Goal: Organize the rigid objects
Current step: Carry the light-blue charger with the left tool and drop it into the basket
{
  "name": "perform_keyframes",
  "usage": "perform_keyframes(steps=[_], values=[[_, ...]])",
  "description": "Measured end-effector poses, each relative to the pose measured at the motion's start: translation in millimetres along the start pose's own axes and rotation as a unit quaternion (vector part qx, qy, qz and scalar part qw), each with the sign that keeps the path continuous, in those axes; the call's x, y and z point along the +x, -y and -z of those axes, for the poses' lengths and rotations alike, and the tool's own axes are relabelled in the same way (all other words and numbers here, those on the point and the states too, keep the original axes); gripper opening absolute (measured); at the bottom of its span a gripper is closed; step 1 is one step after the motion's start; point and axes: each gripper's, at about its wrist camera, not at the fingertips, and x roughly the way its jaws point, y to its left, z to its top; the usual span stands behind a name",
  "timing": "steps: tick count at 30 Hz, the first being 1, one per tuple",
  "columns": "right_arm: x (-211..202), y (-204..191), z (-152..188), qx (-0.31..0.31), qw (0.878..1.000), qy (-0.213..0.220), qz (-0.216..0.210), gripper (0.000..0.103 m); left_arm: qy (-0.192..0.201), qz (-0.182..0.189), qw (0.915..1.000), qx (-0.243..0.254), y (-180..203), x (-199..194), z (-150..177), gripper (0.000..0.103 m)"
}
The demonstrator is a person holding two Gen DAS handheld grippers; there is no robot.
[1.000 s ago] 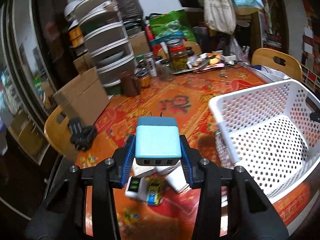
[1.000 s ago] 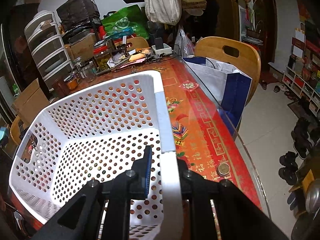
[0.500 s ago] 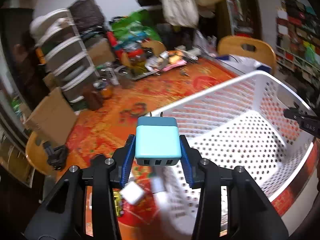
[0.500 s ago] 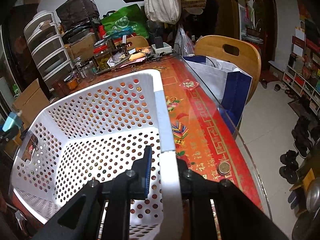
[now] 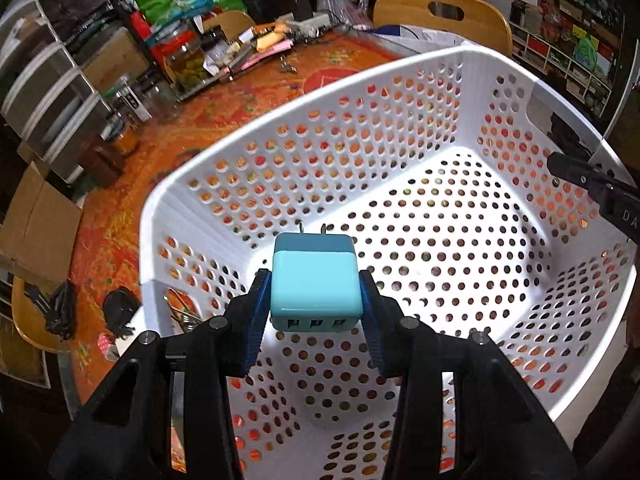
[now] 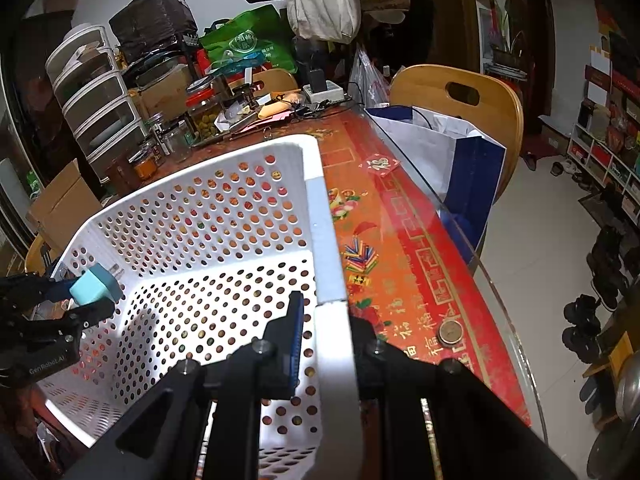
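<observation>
Squarely between left fingers (image 5: 256, 320): teal charger (image 5: 314, 282).

Left wrist view looked steeply down into the white basket (image 5: 460, 64) from its near-left corner, close. Right wrist view faced along the opposite rim. Both shared the basket's interior.

charger (image 5: 314, 280): light blue with a darker blue top | basket (image 5: 400, 92): white, full of little round holes | left tool (image 5: 314, 312): black with blue pads | right tool (image 6: 326, 344): black with a blue pad | table (image 6: 404, 240): red and orange with gold patterns | chair (image 6: 460, 92): light brown wood | bag (image 6: 248, 46): green
</observation>
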Motion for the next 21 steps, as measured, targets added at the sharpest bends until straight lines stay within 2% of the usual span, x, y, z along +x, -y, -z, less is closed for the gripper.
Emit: perform_keyframes(steps=[3, 5, 6, 7, 9, 11, 13, 15, 18, 21], values=[[0.7, 0.2, -1.1, 0.0, 1.0, -0.002, 0.001, 0.013, -0.005, 0.02, 0.9998, -0.008, -7.4, 1.2, 1.8, 0.041], [0.9, 0.1, -0.9, -0.001, 1.0, -0.003, 0.004, 0.013, 0.013, 0.014, 0.9998, 0.001, -7.1, -5.0, 3.2, 0.058], [0.7, -0.9, -0.4, -0.002, 1.0, -0.004, 0.006, 0.013, 0.02, 0.007, 0.9998, 0.003, -8.8, -8.7, 4.3, 0.081], [0.9, -1.1, -0.6, -0.003, 1.0, -0.005, 0.008, 0.013, 0.032, 0.001, 0.9995, 0.004, -10.1, -14.2, 6.0, 0.096], [0.7, -2.4, -0.6, -0.004, 1.0, -0.006, 0.014, 0.013, 0.06, -0.011, 0.9981, 0.006, -14.1, -27.4, 11.5, 0.099], [1.0, -3.5, -1.2, -0.004, 1.0, -0.007, 0.019, 0.013, 0.094, -0.015, 0.9953, -0.017, -30.7, -47.4, 22.9, 0.099], [0.7, -3.4, -0.5, -0.004, 1.0, -0.008, 0.019, 0.013, 0.141, -0.004, 0.9881, -0.061, -62.0, -73.0, 43.0, 0.099], [0.3, -3.7, -0.2, -0.003, 1.0, -0.008, 0.022, 0.013, 0.168, -0.001, 0.98, -0.107, -99.3, -91.9, 66.4, 0.1], [0.7, -4.0, -1.1, -0.004, 1.0, -0.008, 0.028, 0.013, 0.177, -0.018, 0.966, -0.188, -166.7, -100.1, 108.7, 0.103], [0.5, -3.9, -0.2, -0.005, 1.0, -0.008, 0.028, 0.013, 0.153, -0.038, 0.9491, -0.273, -231.7, -78.6, 154.5, 0.103]])
